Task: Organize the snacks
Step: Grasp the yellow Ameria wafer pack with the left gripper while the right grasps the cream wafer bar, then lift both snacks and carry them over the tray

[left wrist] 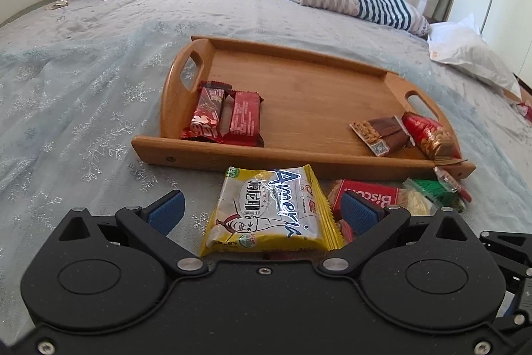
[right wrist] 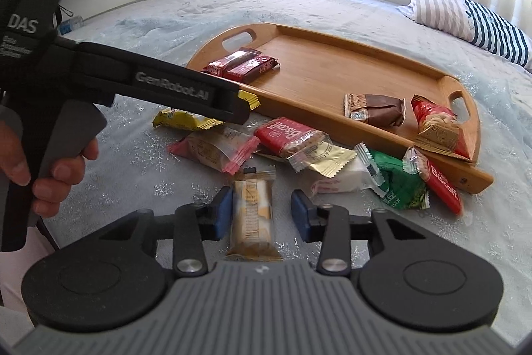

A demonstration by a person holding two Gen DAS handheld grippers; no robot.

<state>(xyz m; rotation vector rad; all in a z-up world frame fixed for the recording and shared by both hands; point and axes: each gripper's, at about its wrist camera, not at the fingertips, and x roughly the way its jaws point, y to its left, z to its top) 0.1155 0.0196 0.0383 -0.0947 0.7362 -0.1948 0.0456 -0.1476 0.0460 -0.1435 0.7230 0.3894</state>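
Wafer bar point(right wrist: 253, 215) in crinkly film lies on the bed point(right wrist: 332, 9) between the spread pads of my right hand-held gripper point(right wrist: 261, 213); light, crushable and slick, so I judge pinching its long sides midway best. My left hand-held gripper point(left wrist: 262, 212) gapes over the yellow Amoria packet point(left wrist: 271, 210), and soft snowflake bedding gives under everything before the wooden tray point(right wrist: 332, 72).

Wooden tray point(right wrist: 332, 79) on bed: two red bars point(right wrist: 242, 64) at left end; brown bar point(right wrist: 375, 107) and red packet point(right wrist: 439, 128) at right. Loose before it: yellow packet point(left wrist: 269, 212), red Biscoff packets point(right wrist: 286, 133), green packet point(right wrist: 395, 180), wafer point(right wrist: 252, 218).
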